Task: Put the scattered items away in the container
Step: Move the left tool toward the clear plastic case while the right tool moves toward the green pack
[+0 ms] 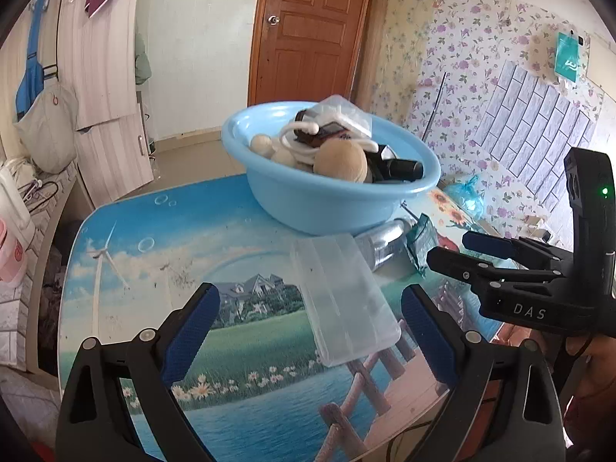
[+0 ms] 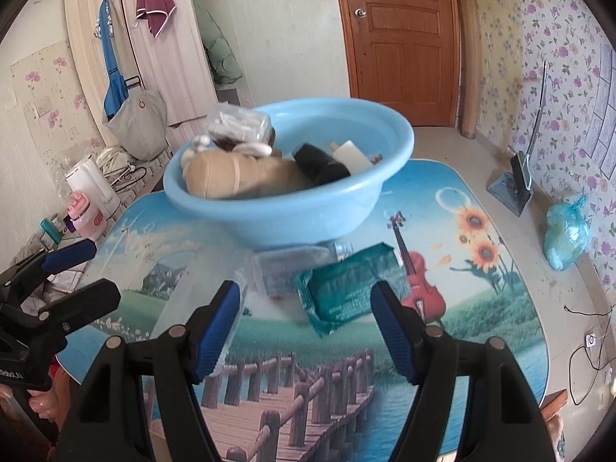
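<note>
A light blue basin [image 1: 327, 208] stands on the picture-printed table, piled with a beige plush toy [image 1: 340, 161], a white cable, black items and a plastic bag. In front of it lie a clear plastic case [image 1: 342, 296], a silvery bottle [image 1: 381, 240] and a teal packet [image 1: 421, 235]. My left gripper [image 1: 310, 308] is open, and the clear case lies between its fingers without touching the pads. My right gripper [image 2: 306, 308] is open just short of the teal packet [image 2: 346, 288], with the clear case [image 2: 200, 296] to its left. Each gripper also shows in the other's view: right gripper [image 1: 448, 250], left gripper [image 2: 102, 269].
The table [image 2: 481, 308] is rounded, and its near edge is close below the grippers. On the floor at the right lie a blue plastic bag [image 2: 566, 235] and a dustpan [image 2: 512, 188]. At the left are a white kettle [image 2: 90, 184] and a pink bottle [image 2: 84, 215].
</note>
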Tool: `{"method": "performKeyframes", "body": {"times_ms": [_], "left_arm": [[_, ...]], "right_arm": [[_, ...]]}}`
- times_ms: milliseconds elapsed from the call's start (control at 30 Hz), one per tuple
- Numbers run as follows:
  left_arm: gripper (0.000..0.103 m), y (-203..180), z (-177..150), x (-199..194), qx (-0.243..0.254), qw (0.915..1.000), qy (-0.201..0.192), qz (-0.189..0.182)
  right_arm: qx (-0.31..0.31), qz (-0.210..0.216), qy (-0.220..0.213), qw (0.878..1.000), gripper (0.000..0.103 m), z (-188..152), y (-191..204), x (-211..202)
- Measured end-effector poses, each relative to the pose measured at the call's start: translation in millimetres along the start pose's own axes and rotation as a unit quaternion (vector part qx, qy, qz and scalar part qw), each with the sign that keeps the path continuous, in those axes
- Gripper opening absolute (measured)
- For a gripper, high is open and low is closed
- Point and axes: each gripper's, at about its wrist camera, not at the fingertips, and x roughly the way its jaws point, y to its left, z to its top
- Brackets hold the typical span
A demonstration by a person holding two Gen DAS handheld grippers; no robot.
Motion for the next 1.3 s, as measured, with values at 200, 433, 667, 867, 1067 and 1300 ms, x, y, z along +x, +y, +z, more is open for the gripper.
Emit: {"method": "performKeyframes", "body": {"times_ms": [200, 433, 667, 867, 1067, 1300], "left_arm": [[0.096, -3, -11, 4, 0.005, 1.0000, 0.007, 0.000], [0.096, 1, -19, 15, 0.003, 0.9997, 0.025, 0.002], [0.096, -3, -26, 27, 0.010, 0.9990, 0.042, -0.003], [0.096, -6, -30, 36, 0.006, 0.9985, 0.054, -0.008], [0.096, -9, -32, 43, 0.005, 0.9980, 0.062, -0.010], [0.096, -16, -25, 49, 0.002, 0.9979, 0.062, -0.020]], "right_arm": [[0.000, 0.000, 0.009, 1.000, 0.070, -6, 3, 1], [-0.001, 0.000, 0.014, 1.000, 0.070, -10, 4, 3], [0.005, -0.001, 0.017, 1.000, 0.070, -13, 0, 6], [0.007, -0.001, 0.019, 1.000, 0.070, -13, -2, 7], [0.013, -0.003, 0.022, 1.000, 0.070, -14, -8, 10], [0.016, -0.004, 0.026, 1.000, 0.070, -14, -13, 12]]}}
